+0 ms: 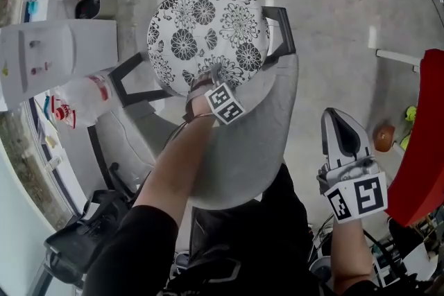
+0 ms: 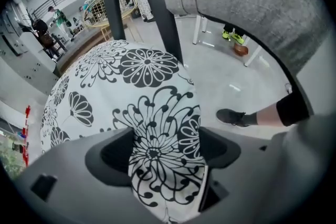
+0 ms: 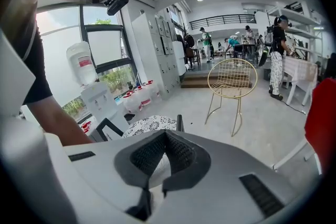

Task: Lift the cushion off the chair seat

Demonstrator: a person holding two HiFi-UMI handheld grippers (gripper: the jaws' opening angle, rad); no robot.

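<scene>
While the white water dispenser [image 1: 55,59] stands idle at the far left, the work is going on just to its right. The round cushion [image 1: 201,24], white with black flowers, lies flat on the seat of the chair [image 1: 257,149], between the dark arm frames and in front of the grey backrest. The person reaches over that backrest with the left gripper [image 2: 165,157] pointing steeply down at the cushion's near edge. Its fingers [image 2: 113,155] stand wide apart with the patterned fabric filling the gap between them. I see no pinch or crease that would show them clamped on it, so I take them as open around the edge. Further right, well clear of the chair, the right gripper [image 1: 333,118] hangs low by the person's side with its fingertips together and nothing between them. To my eye this is the grasping step and the lift has not begun. Next the left fingers need to close firmly on that edge before anything rises. A soft, wide cushion held at one rim will likely droop, so the right gripper may have to open and take the far side.
</scene>
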